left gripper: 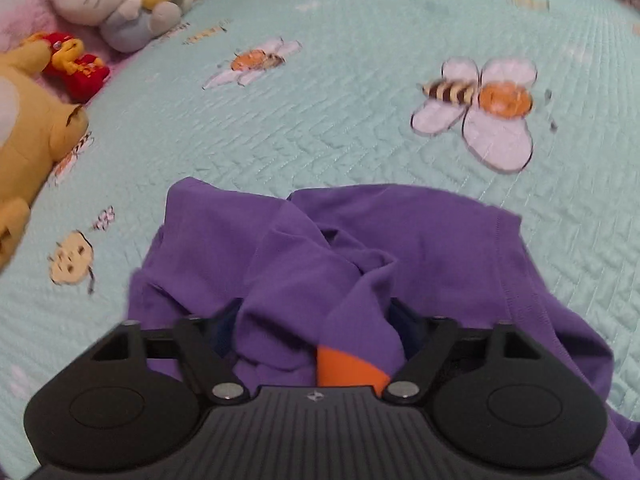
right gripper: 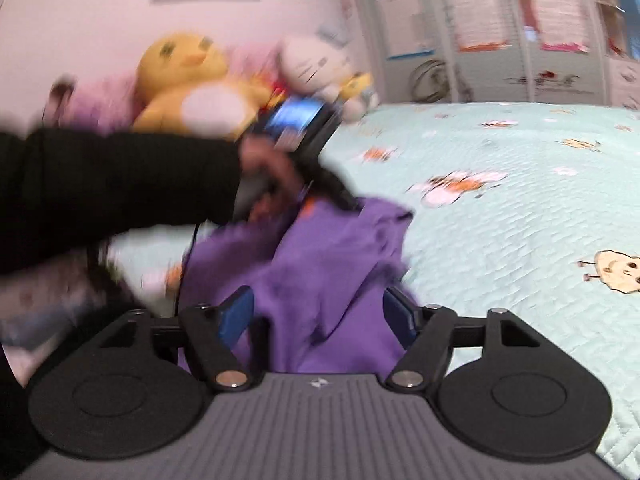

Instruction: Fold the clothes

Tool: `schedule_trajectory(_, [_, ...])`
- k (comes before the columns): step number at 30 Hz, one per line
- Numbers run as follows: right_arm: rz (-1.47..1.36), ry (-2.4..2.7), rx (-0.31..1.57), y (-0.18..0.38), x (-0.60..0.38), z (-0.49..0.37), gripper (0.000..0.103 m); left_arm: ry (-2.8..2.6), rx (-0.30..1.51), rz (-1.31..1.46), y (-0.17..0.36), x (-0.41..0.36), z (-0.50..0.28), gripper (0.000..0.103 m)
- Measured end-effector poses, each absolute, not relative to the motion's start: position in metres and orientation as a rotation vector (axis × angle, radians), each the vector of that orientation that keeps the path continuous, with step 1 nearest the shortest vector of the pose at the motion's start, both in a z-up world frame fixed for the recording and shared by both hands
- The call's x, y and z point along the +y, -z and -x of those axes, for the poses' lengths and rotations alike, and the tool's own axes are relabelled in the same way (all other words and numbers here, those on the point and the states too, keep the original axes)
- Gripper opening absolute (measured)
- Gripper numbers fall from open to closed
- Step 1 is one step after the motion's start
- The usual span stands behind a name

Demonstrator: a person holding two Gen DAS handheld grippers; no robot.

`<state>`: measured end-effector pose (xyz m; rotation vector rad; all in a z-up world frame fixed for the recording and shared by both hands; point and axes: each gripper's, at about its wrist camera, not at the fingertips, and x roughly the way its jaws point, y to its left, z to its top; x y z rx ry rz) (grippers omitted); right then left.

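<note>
A bed (left gripper: 360, 20) in a mint bee-print quilt fills the room ahead of the fingers; pink wall (right gripper: 80, 20) and white screen (right gripper: 500, 40) beyond.

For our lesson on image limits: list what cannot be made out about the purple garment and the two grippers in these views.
- Left wrist view: purple garment bunches over the left gripper, hiding its fingertips.
- Right wrist view: cloth covers the right gripper; motion blur smears the hand.
- Garment type: crumpled, lower edge cut off.

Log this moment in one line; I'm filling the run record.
stage: folding | left hand-held gripper: purple shirt between fingers | right hand-held gripper: same | surface: bed
</note>
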<state>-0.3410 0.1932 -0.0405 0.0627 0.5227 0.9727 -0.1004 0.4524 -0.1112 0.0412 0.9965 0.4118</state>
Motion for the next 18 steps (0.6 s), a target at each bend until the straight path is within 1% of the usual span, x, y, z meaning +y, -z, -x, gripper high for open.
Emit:
schedule_trajectory(1, [-0.108, -0.963, 0.517, 0.036, 0.187, 0.336, 0.072, -0.406, 0.966, -0.001, 0.108, 0.454, 0.111, 0.041])
schedule_trajectory(2, [-0.129, -0.955, 0.531, 0.036, 0.189, 0.332, 0.072, -0.399, 0.936, 0.040, 0.105, 0.457, 0.121, 0.032])
schedule_trajectory(5, [-0.193, -0.929, 0.576, 0.038, 0.195, 0.319, 0.073, -0.395, 0.862, 0.071, 0.095, 0.457, 0.156, 0.020])
schedule_trajectory(9, [-0.278, -0.894, 0.636, 0.039, 0.203, 0.302, 0.074, -0.407, 0.767, 0.149, 0.074, 0.453, 0.223, 0.019])
schedule_trajectory(13, [-0.250, -0.866, 0.684, 0.049, 0.230, 0.296, 0.074, -0.402, 0.747, 0.239, 0.075, 0.451, 0.301, 0.019])
schedule_trajectory(15, [-0.249, -0.884, 0.709, 0.053, 0.241, 0.294, 0.074, -0.405, 0.735, 0.271, 0.074, 0.452, 0.327, 0.021])
schedule_trajectory(17, [-0.239, -0.883, 0.743, 0.059, 0.253, 0.295, 0.074, -0.413, 0.707, 0.300, 0.066, 0.454, 0.345, 0.027])
schedule_trajectory(18, [-0.230, -0.890, 0.750, 0.060, 0.257, 0.296, 0.074, -0.417, 0.692, 0.314, 0.063, 0.456, 0.354, 0.029])
